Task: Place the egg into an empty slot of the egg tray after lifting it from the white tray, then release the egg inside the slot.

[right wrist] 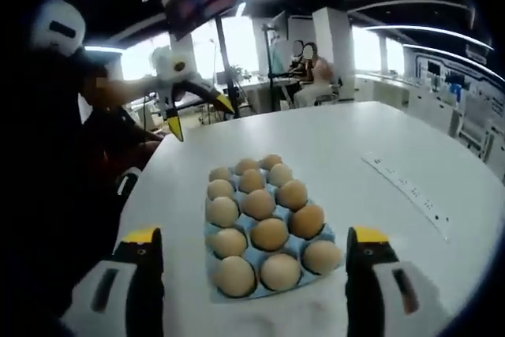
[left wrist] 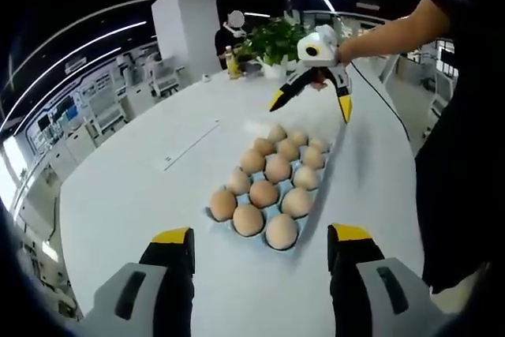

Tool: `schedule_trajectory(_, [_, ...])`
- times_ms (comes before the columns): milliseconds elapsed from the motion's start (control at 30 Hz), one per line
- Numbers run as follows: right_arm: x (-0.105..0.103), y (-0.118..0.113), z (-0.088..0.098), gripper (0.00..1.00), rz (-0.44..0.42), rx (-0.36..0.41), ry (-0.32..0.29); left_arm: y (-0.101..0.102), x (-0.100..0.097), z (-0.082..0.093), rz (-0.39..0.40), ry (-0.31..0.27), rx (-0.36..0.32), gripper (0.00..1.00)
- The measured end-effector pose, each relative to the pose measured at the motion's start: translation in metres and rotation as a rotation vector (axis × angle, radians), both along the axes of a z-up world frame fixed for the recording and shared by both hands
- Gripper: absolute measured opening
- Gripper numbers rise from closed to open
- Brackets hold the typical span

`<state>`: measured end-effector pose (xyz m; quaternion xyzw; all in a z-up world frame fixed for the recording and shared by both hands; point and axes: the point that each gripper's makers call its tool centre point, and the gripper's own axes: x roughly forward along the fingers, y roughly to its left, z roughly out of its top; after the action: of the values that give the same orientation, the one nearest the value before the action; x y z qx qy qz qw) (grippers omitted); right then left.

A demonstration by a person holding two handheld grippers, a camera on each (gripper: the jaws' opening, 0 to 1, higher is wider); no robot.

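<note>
Twelve eggs (right wrist: 259, 204) fill the egg tray (right wrist: 211, 236); two tools, left (left wrist: 263, 244) and right (right wrist: 256, 247), both spread, empty.

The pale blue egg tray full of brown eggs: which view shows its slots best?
The right gripper view: the pale blue egg tray sits close between that gripper's open jaws, its blue rim and dividers clear, every slot visibly holding a brown egg. In the left gripper view the tray looks smaller and its eggs hide most of the blue.
</note>
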<state>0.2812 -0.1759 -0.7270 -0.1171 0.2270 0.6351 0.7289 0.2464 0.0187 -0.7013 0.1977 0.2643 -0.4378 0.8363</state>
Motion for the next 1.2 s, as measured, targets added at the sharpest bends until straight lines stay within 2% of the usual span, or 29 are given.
schedule_trajectory(167, [-0.017, -0.001, 0.008, 1.0, 0.005, 0.017, -0.012, -0.009, -0.013, 0.01, -0.019, -0.011, -0.043, 0.69])
schedule_trajectory(433, [-0.043, 0.0, 0.023, 0.99, 0.008, 0.056, -0.042, -0.02, -0.036, 0.017, -0.063, -0.037, -0.05, 0.69])
schedule_trajectory(600, [-0.061, 0.001, 0.028, 0.99, 0.021, 0.063, -0.068, -0.028, -0.048, 0.026, -0.076, -0.035, -0.109, 0.68])
schedule_trajectory(867, [-0.104, -0.002, 0.036, 0.98, 0.03, 0.082, -0.074, -0.042, -0.082, 0.03, -0.129, -0.027, -0.154, 0.67])
schedule_trajectory(1200, [-0.15, -0.006, 0.052, 0.97, 0.025, 0.118, -0.091, -0.062, -0.121, 0.05, -0.223, -0.054, -0.258, 0.61])
